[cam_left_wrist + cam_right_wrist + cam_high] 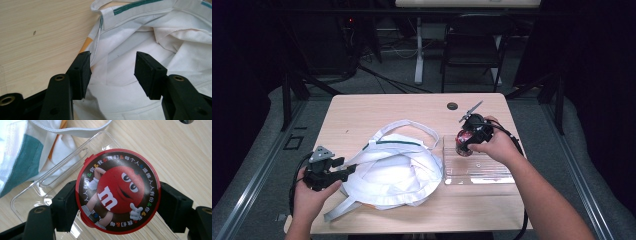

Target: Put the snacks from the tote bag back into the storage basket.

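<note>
So the right hand-held gripper (pixel 465 140) is pinching a round red M&M's tin (pixel 117 191), one jaw pressed on each side of it, lid facing up at the camera that rides on it. You can see the red candy character and a ring of Chinese characters around the rim of the lid. The tin is held just above the near-left corner of a clear plastic tray (pixel 477 170), which lies flat on the worktop (pixel 412 107) right under and beyond that gripper. From the high view the person's right hand (pixel 498 146) wraps the gripper body, and the tin (pixel 463 142) sits at the tray's end closest to the bag.

Over on the other side, the left hand-held gripper (pixel 343 169) has its jaws spread wide apart, nothing between them but air. In the left gripper view it is aimed straight into a white cloth bag (pixel 150 37), with one pad (pixel 82 72) sitting just beside the bag's edge where there's a green stripe and a bit of yellow. I can't tell if that pad is actually touching the cloth or just hovering at it. The left hand (pixel 312 197) holds it low near the front edge of the worktop.

The bag (pixel 397 170) lies crumpled between the two grippers, its handles looping out towards the far side. Past the worktop there's a dark folding chair (pixel 472 45) on the floor.
</note>
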The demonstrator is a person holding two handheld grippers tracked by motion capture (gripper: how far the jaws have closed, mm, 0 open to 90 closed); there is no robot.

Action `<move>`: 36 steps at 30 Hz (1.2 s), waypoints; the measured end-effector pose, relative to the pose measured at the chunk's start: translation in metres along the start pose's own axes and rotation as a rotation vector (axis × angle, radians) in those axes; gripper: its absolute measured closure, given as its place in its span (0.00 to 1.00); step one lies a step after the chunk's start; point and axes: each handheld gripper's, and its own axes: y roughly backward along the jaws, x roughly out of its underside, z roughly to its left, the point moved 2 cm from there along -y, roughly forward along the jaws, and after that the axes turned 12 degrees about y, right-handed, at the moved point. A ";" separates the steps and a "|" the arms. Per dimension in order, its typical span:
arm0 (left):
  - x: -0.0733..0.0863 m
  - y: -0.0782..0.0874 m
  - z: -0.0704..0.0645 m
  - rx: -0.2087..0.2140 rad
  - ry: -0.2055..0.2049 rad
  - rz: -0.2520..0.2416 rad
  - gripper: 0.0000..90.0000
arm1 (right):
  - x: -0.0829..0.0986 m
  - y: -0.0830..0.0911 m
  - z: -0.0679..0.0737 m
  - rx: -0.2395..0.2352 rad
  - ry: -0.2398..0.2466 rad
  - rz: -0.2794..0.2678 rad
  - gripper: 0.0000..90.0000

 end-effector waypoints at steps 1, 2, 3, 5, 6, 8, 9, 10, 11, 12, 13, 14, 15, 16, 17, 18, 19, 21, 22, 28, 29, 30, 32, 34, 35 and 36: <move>0.000 0.000 0.000 0.000 -0.001 0.000 0.52 | 0.000 -0.002 0.001 -0.003 -0.001 -0.005 0.28; 0.000 0.000 0.000 0.000 -0.001 0.000 0.52 | 0.000 -0.001 0.001 -0.003 0.009 0.006 0.28; 0.000 0.000 0.000 0.000 -0.001 0.000 0.52 | 0.000 -0.003 0.001 -0.007 0.012 0.006 0.28; 0.000 0.000 0.000 0.001 0.001 0.000 0.52 | -0.001 -0.005 0.002 -0.013 0.013 0.006 0.28; 0.000 -0.001 0.000 0.001 0.001 0.000 0.52 | -0.001 -0.006 0.003 -0.012 0.014 0.000 0.28; 0.000 0.000 -0.001 0.001 0.001 0.000 0.52 | -0.002 -0.008 0.005 -0.022 0.028 0.010 0.28; 0.000 0.000 -0.001 0.001 0.001 0.000 0.52 | -0.002 -0.010 0.005 -0.021 0.030 0.010 0.28; 0.000 0.000 0.000 0.001 0.001 -0.001 0.52 | -0.002 -0.011 0.006 -0.024 0.029 0.006 0.28; 0.000 0.000 0.000 0.001 -0.001 0.000 0.52 | -0.003 -0.012 0.006 -0.029 0.032 0.010 0.28; 0.000 0.000 0.000 0.000 -0.002 0.000 0.52 | -0.003 -0.014 0.007 -0.029 0.024 0.000 0.28; 0.000 0.000 0.000 0.001 -0.001 0.000 0.52 | -0.004 -0.015 0.007 -0.032 0.029 0.003 0.28; 0.000 0.000 0.000 0.001 -0.001 -0.001 0.52 | -0.004 -0.016 0.008 -0.033 0.028 0.000 0.28; 0.000 0.000 0.000 0.001 -0.001 0.000 0.52 | -0.005 -0.017 0.008 -0.034 0.036 0.006 0.28; 0.000 0.000 0.000 0.001 0.000 -0.001 0.52 | -0.005 -0.019 0.009 -0.037 0.028 -0.002 0.28; 0.000 0.001 0.000 0.001 0.002 -0.003 0.52 | -0.005 -0.020 0.010 -0.034 0.031 -0.001 0.28; 0.000 0.001 0.001 0.000 0.002 -0.002 0.52 | -0.006 -0.021 0.011 -0.034 0.042 0.007 0.28; 0.000 0.001 0.001 0.000 0.004 -0.001 0.52 | -0.006 -0.023 0.011 -0.032 0.041 0.004 0.28; 0.000 0.001 0.001 -0.001 0.004 -0.001 0.52 | -0.007 -0.024 0.012 -0.030 0.045 0.005 0.28; 0.000 0.001 0.001 -0.001 0.003 0.000 0.52 | -0.008 -0.025 0.012 -0.034 0.044 0.001 0.28; 0.000 0.002 0.001 -0.001 0.002 -0.001 0.52 | -0.007 -0.033 0.014 -0.044 0.050 0.010 0.28; 0.000 0.002 0.001 -0.001 0.003 -0.002 0.52 | -0.006 -0.034 0.014 -0.044 0.051 0.008 0.28; 0.000 0.002 0.002 -0.001 0.003 -0.002 0.52 | -0.006 -0.036 0.014 -0.045 0.044 0.002 0.28; 0.000 0.001 0.002 -0.002 0.001 0.001 0.52 | -0.004 -0.038 0.013 -0.050 0.045 0.006 0.28; 0.001 0.001 0.001 -0.002 0.003 0.001 0.52 | -0.003 -0.041 0.013 -0.051 0.053 0.018 0.28; 0.001 0.000 0.001 -0.003 0.002 0.003 0.52 | -0.003 -0.042 0.013 -0.051 0.053 0.016 0.28; 0.001 0.000 0.001 -0.004 0.001 0.001 0.52 | -0.002 -0.043 0.013 -0.051 0.046 0.007 0.28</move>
